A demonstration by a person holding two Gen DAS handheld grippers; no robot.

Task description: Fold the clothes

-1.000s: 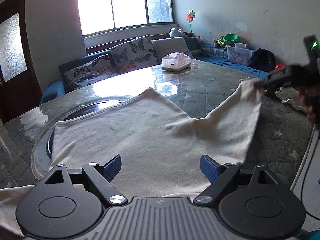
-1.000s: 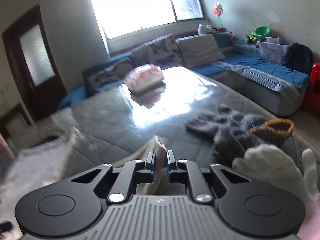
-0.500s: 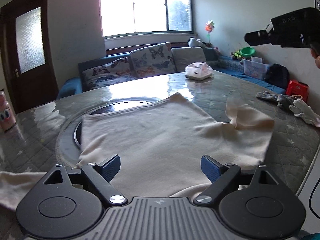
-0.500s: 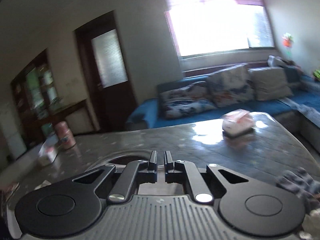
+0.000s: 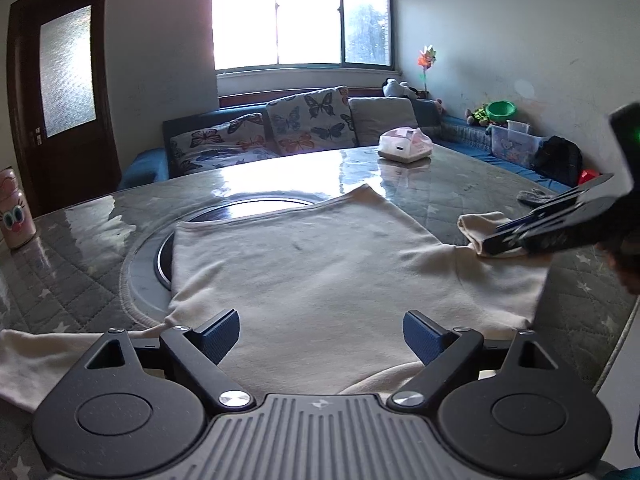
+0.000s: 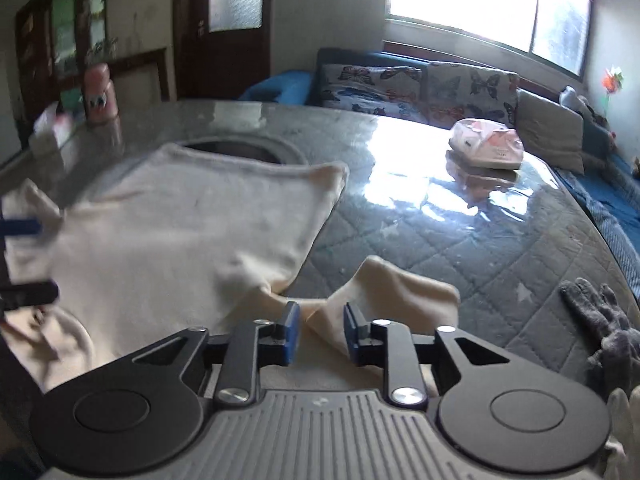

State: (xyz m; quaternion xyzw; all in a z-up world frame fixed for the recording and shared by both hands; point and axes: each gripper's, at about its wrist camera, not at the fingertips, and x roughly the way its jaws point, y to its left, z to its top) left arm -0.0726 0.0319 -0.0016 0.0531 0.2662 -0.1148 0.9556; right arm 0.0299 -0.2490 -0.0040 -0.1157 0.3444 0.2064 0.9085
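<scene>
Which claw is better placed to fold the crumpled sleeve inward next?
Right, probably. The right claw is partly open directly at the bunched sleeve of the cream shirt. The left claw is wide open over the shirt's near middle, away from that sleeve.

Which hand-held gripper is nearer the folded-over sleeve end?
Right. The right hand-held gripper sits at the sleeve end, jaws apart around its fabric. The left hand-held gripper hovers open over the shirt body.

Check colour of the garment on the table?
Cream, plain; the garment shows best in the left wrist view.
</scene>
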